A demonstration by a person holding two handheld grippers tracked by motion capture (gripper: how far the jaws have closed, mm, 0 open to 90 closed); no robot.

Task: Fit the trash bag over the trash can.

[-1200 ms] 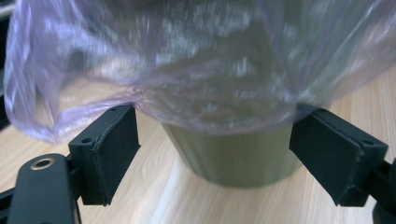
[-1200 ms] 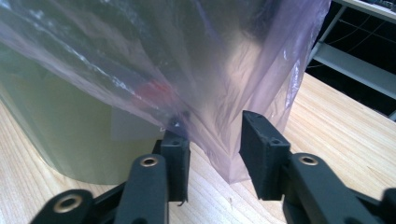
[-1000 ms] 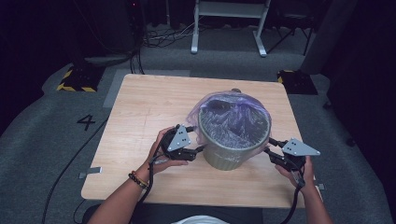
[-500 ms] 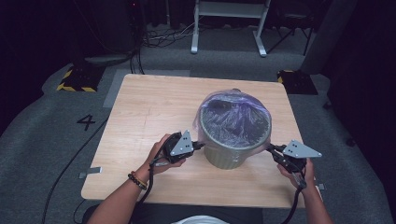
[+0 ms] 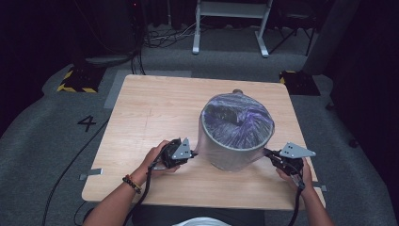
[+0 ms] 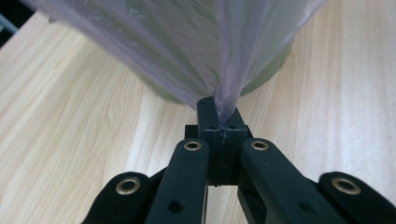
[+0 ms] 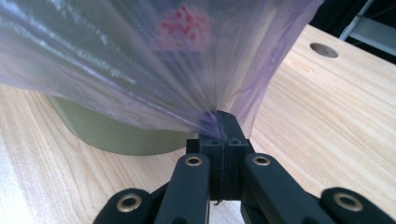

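Observation:
A grey-green round bin (image 5: 235, 160) stands on the wooden table (image 5: 155, 108), right of centre. A thin purple plastic bag (image 5: 237, 120) lines it and is stretched over its rim and down its sides. My left gripper (image 5: 194, 153) is low at the bin's left side, shut on a pinch of the bag (image 6: 187, 46), which fans up taut from the closed jaws of the left gripper (image 6: 219, 109). At the bin's right side my right gripper (image 5: 267, 153) is shut the same way: the bag's film (image 7: 140, 70) gathers into that right gripper (image 7: 219, 119), in front of the bin's wall (image 7: 116, 135).
The bin sits close to the table's near and right edges. A round hole (image 7: 324, 50) is in the tabletop behind it. Beyond the table stand a white metal frame (image 5: 230, 23) and floor cables (image 5: 160, 37). The grey floor carries a number marking (image 5: 88, 123) at the left.
The loose, puffed bag is now pulled down tight over the bin's rim and sides. My left gripper has dropped lower toward the table and closer to the bin. The right gripper has hardly moved.

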